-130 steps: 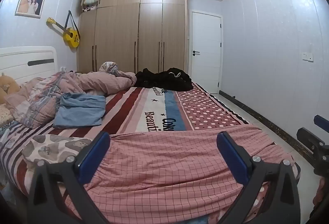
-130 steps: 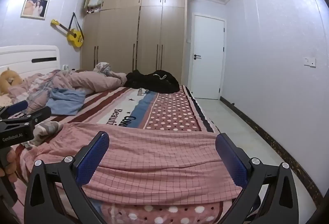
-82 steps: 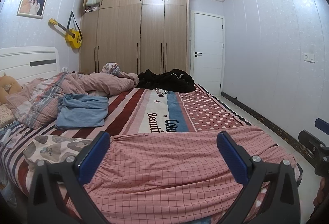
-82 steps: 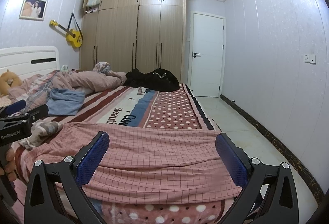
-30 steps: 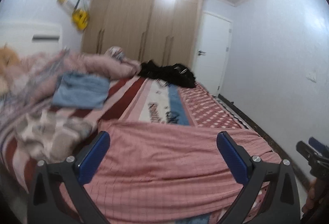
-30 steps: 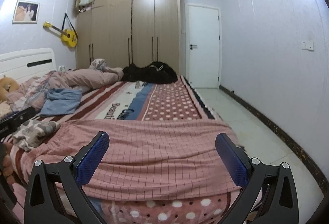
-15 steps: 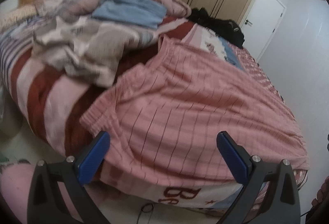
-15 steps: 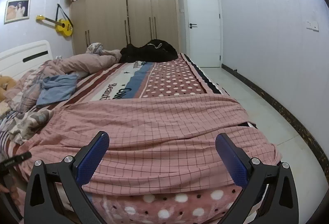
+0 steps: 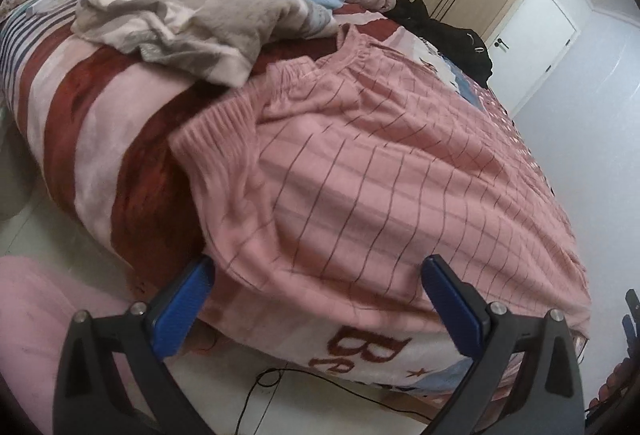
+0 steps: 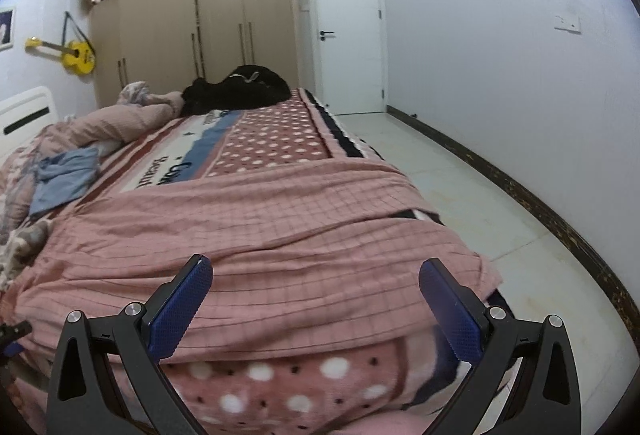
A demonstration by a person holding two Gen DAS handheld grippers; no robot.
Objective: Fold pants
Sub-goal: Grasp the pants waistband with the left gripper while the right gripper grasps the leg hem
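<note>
I see the pants (image 9: 380,171) spread flat across the foot of the bed (image 9: 100,139), pink with a dark grid, their near edge draping a little over the mattress side. The waistband sits at the left end, bunched beside a grey printed blanket (image 9: 192,15); the legs run off toward the right, where their ends lie near the bed's corner above the floor (image 10: 460,187).

My left gripper (image 9: 316,299) hangs low at the bed's edge with its fingers (image 9: 180,309) spread wide, one blue pad just beside the hanging hem near the waist end, nothing between them. My right gripper (image 10: 316,305) is over the leg end, fingers (image 10: 450,309) equally wide and holding nothing.

As I judge it, the task is barely begun. The pants look laid out and fairly smooth, which is the preparation, but I can see no fold in them yet. Everything is left: take the fabric at both ends, bring one half over the other, then fold the length down once or 2 times. A blue garment (image 10: 64,177) and a black heap (image 10: 236,87) lie farther up the bed, well apart from my work.
</note>
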